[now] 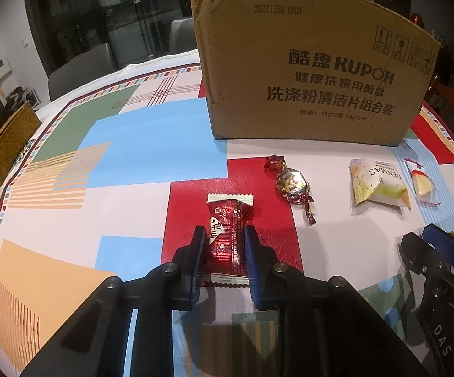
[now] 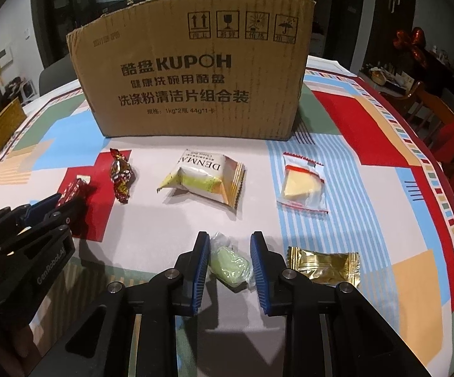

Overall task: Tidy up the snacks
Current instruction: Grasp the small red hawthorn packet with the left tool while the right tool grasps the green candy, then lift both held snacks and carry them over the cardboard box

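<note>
Your left gripper [image 1: 222, 245] is pinching the red candy bar [image 1: 227, 235] across its width, the bar lying flat on the table's [image 1: 126, 201] red patch with its long axis running straight ahead along the fingers, toward the cardboard box [image 1: 305, 72] at the far edge. Your right gripper [image 2: 230, 257] is clamped on the pale green sweet [image 2: 230, 265], just left of the gold wrapper [image 2: 324, 265], near the table's near edge. Both loads sit in front of the box with its tall wall between, so I judge each must lift clear before travelling forward, the right hand lying squarer to it.
</note>
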{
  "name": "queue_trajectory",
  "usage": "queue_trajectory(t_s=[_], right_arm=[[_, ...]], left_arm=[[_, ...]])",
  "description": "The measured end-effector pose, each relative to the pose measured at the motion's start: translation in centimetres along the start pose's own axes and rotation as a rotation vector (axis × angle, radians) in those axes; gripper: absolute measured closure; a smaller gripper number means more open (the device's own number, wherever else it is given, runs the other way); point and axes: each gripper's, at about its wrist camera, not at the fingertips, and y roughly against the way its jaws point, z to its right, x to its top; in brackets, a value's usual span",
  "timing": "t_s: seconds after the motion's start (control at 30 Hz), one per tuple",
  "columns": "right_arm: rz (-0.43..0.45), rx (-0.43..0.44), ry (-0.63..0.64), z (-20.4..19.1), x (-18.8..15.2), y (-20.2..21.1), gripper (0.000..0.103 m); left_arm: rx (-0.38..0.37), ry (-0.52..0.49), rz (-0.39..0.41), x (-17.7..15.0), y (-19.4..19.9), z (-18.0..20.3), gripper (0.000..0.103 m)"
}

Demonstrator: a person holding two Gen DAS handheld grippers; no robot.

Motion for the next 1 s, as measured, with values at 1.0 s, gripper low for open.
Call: queue_trajectory(t_s=[1.0], right_arm=[[0.071, 0.022, -0.011, 0.1, 2.1, 2.9, 0.075]], left_arm=[[0.005, -0.006, 0.063, 1.6, 3.8, -0.5, 0.082]])
